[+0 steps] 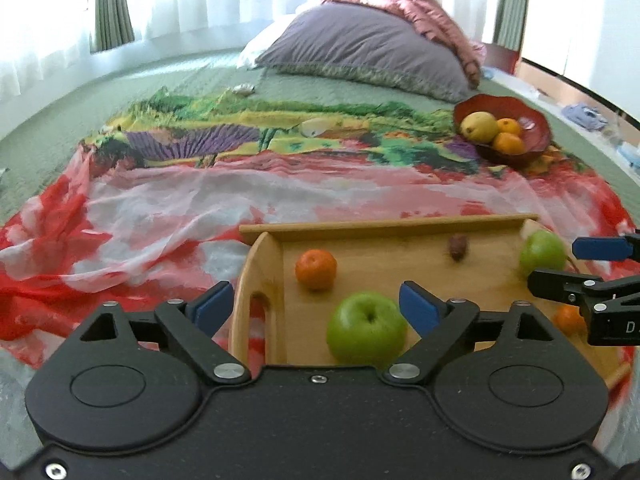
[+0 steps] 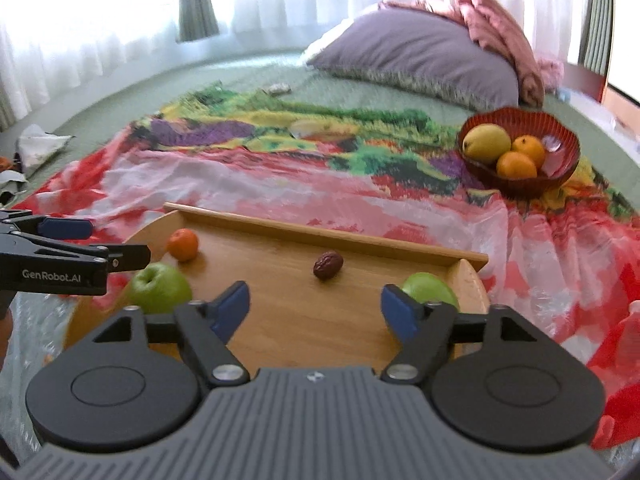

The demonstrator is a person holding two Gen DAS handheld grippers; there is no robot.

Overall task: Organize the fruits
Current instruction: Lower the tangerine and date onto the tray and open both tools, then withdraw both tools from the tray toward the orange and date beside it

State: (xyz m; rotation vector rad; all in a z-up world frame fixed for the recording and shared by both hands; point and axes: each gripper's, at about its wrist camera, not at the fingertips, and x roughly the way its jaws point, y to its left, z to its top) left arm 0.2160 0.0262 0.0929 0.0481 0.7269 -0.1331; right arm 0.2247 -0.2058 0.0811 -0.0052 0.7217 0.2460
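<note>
A wooden tray (image 1: 384, 226) (image 2: 280, 320) lies on a colourful cloth on the bed. It holds two green apples (image 1: 366, 330) (image 1: 542, 252), a tangerine (image 1: 316, 269) (image 2: 183, 244), a brown date (image 1: 457, 247) (image 2: 328, 265) and another tangerine (image 1: 568, 318) at the right. My left gripper (image 1: 316, 306) is open and empty, with the near apple just inside its right finger. My right gripper (image 2: 314, 306) is open and empty over the tray, with the right apple (image 2: 430, 290) behind its right finger. The left apple (image 2: 160, 288) sits under the left gripper's fingers (image 2: 120, 258).
A red bowl (image 1: 532, 120) (image 2: 568, 148) with a yellow pear and two oranges stands on the cloth at the far right. A grey pillow (image 1: 360, 50) and a pink one lie at the bed's head. Crumpled paper (image 2: 40, 146) lies at the far left.
</note>
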